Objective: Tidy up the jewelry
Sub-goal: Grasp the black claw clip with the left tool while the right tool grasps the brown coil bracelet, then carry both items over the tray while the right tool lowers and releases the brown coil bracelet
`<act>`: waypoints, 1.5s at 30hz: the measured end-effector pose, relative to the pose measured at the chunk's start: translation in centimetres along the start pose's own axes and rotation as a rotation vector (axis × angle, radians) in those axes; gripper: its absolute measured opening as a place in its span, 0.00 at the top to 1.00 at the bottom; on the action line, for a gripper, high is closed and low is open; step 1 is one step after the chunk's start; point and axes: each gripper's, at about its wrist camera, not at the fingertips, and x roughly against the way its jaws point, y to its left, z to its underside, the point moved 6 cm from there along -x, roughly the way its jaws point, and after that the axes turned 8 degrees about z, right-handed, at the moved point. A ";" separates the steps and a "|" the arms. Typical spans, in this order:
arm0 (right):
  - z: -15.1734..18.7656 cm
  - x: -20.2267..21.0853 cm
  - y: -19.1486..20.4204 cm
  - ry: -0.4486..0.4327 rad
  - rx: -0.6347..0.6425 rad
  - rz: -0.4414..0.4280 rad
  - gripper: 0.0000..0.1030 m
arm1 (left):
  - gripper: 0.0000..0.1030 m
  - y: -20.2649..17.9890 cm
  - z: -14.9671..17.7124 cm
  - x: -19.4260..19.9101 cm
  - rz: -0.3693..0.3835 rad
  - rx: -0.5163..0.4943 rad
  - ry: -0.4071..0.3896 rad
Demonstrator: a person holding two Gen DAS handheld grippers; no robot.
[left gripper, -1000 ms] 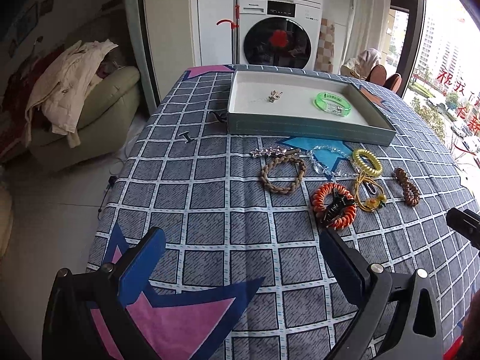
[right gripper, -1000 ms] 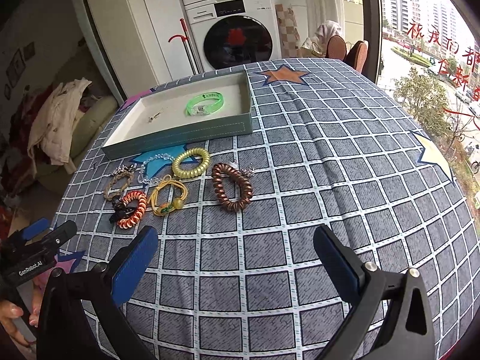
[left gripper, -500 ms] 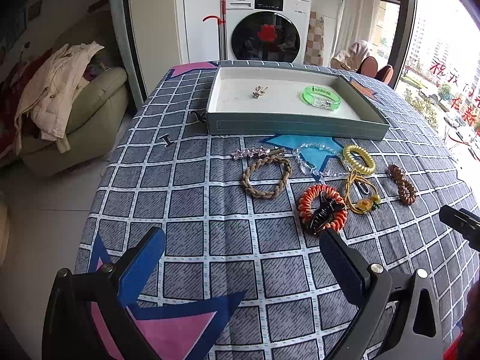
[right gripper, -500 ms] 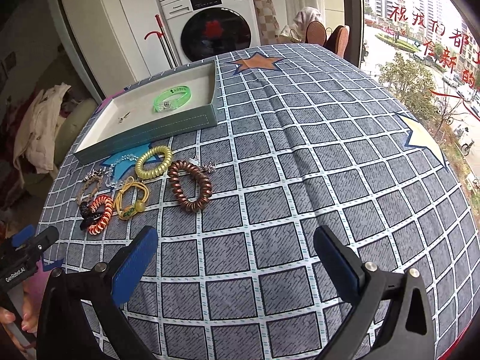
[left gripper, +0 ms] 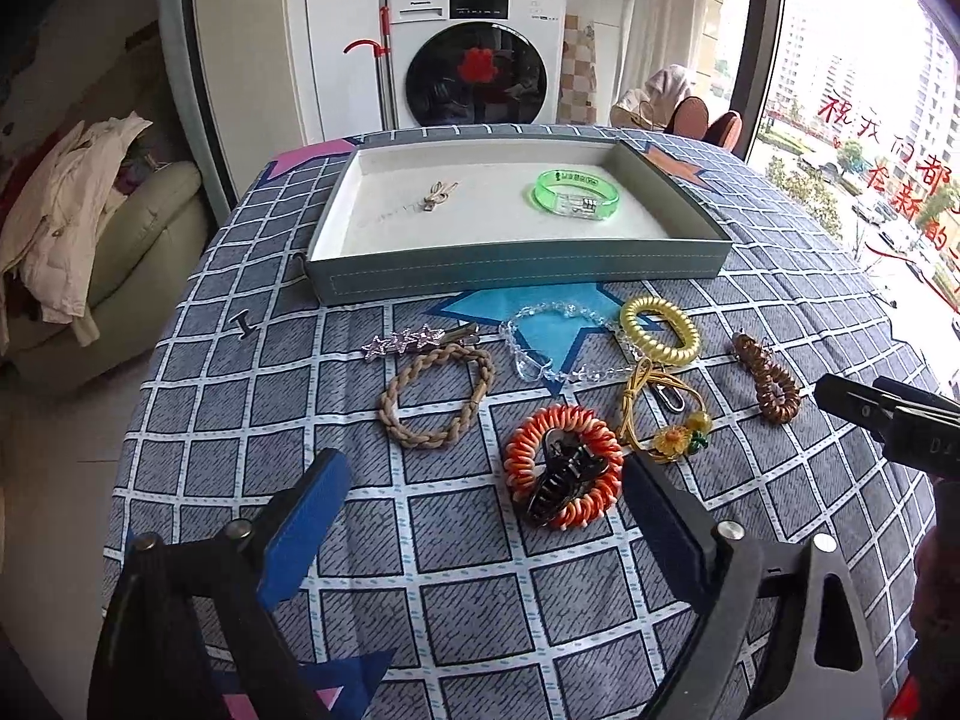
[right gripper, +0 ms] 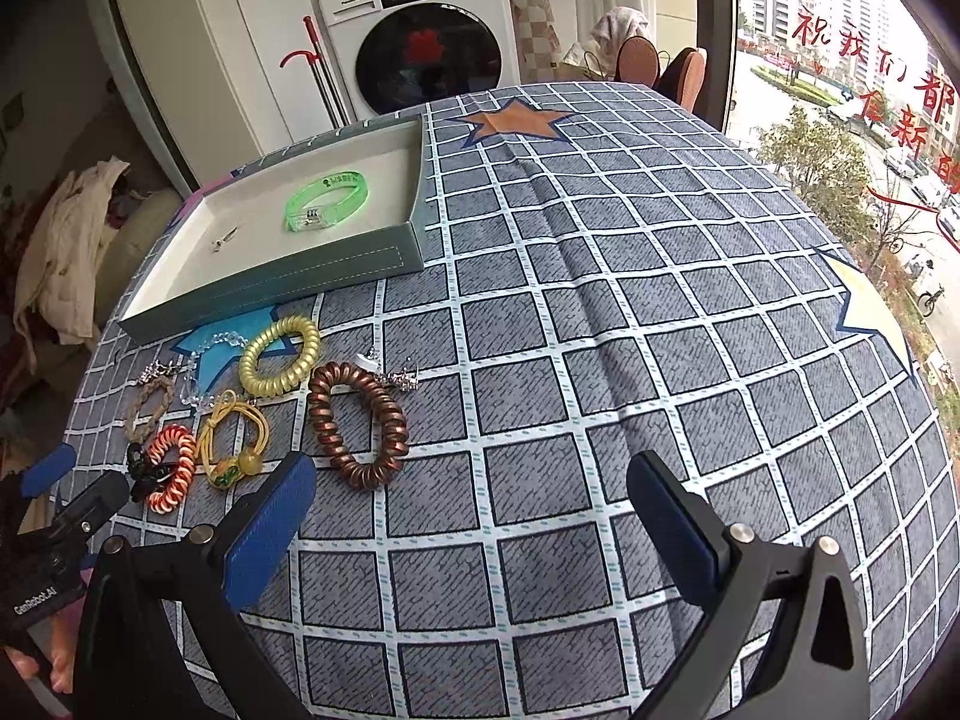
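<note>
Both grippers empty, jaws spread wide. My left gripper [left gripper: 486,516] hangs low over the checked tablecloth [left gripper: 240,396], its right finger [left gripper: 660,516] just beside the orange coil hair tie [left gripper: 561,465], which has a black claw clip [left gripper: 561,474] lying across it. That approach line suggests the orange tie is my next pick on this side; the clip resting on it may come up with it or slide off, so I judge the pinch should take the coil's rim, not the clip.

My right gripper [right gripper: 474,510] sits further out over bare cloth, its left finger [right gripper: 270,528] near the brown coil hair tie [right gripper: 360,426]. Held wide, I think, because the coils are broad and soft.

Tray [left gripper: 516,276] stands at the far side of the table, open top toward me. It already holds a green bangle [left gripper: 576,195] and a small metal clip [left gripper: 438,195], well apart from each other, so there is room between them.

Still loose on the cloth, in a cluster just in front of the tray's near wall:
- braided tan bracelet [left gripper: 435,399]
- star hair clip [left gripper: 414,339]
- clear bead bracelet [left gripper: 552,342]
- yellow coil hair tie [left gripper: 660,330]
- yellow cord tie with a flower charm [left gripper: 666,414]

The cord tie touches the yellow coil and the bead strand, so a snag is possible on lifting any of the three. Task is at an early stage by my count.
</note>
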 end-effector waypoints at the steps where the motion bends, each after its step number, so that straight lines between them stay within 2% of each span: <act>1: -0.1 -0.2 0.2 0.001 0.006 0.002 0.04 | 0.00 -0.1 -0.1 -0.2 0.002 -0.003 0.003; 6: -0.4 -1.3 1.5 0.015 0.038 0.008 0.21 | 0.00 -0.3 -0.5 -0.8 0.008 -0.011 -0.001; 7: -0.3 -1.5 1.7 0.023 0.043 0.006 0.28 | 0.09 -0.3 -0.6 -0.9 0.010 -0.015 -0.002; 10: -0.1 -2.2 2.3 0.038 0.059 0.011 0.40 | 0.17 -0.5 -0.4 -1.5 0.014 -0.021 0.026; 14: 0.3 -2.2 3.3 0.023 0.130 0.062 0.45 | 0.31 -0.8 -0.2 -1.7 0.025 -0.030 0.031; 16: 0.6 -2.0 3.7 0.010 0.174 0.092 0.47 | 0.50 -1.0 -0.2 -1.8 0.034 -0.035 0.032; 18: 0.7 -1.9 4.0 0.004 0.183 0.082 0.52 | 0.52 -1.0 -0.1 -1.8 0.044 -0.029 0.031; 22: 0.7 -1.7 4.5 0.005 0.198 0.061 0.86 | 0.52 -0.8 -0.3 -1.1 0.066 -0.022 0.003; 31: 1.2 0.4 3.8 -0.020 0.150 -0.015 0.87 | 0.52 0.3 -1.0 1.3 0.105 0.019 -0.034; 45: -0.7 2.6 2.8 -0.021 0.062 -0.103 0.87 | 0.52 0.3 -2.2 2.3 0.071 -0.014 -0.059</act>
